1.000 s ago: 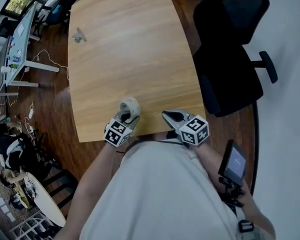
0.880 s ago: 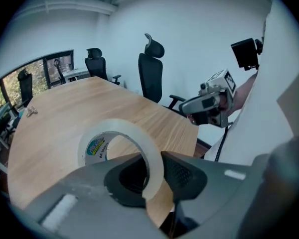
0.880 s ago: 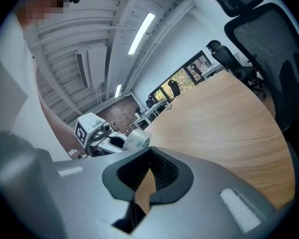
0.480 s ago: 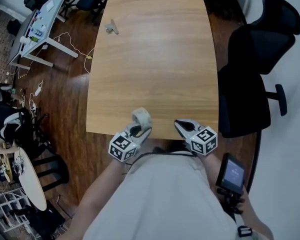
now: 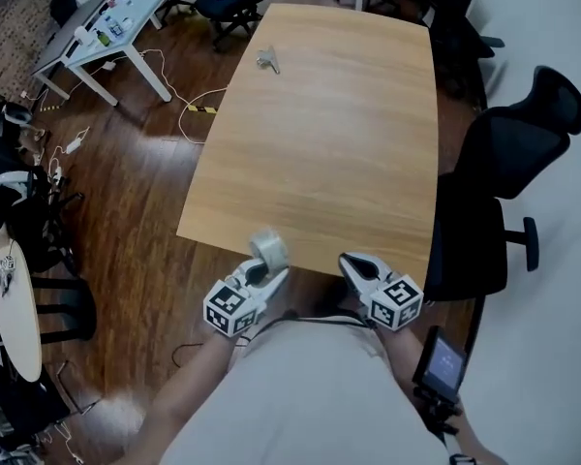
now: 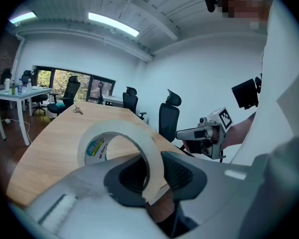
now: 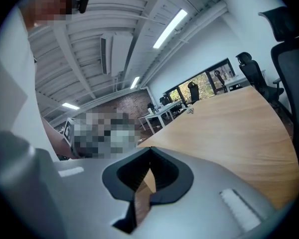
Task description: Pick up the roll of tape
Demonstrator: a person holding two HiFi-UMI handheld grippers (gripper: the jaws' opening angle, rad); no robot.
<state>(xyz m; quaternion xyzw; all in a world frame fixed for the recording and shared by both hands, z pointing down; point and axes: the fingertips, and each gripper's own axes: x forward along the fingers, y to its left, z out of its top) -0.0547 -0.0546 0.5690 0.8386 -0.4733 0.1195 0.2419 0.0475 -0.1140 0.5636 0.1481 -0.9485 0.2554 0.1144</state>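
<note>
Roll of tape (image 5: 269, 249), one, hand-held grippers (image 5: 264, 273) (image 5: 351, 262), two

**Three cameras, one tabletop**

The head view looks steeply down from above the person. It is far enough off to take in the whole wooden tabletop (image 5: 339, 143), the floor around it, and the left gripper (image 5: 261, 271) and right gripper (image 5: 352, 263) at the near edge. The left gripper view sits low, right behind its own jaws, and faces along the tabletop toward the far windows (image 6: 65, 86). The roll of tape (image 6: 145, 144) in those jaws fills its foreground, and the right gripper shows at its right. The right gripper view, equally close and tilted, faces the same far end. All three share the tabletop.
</note>
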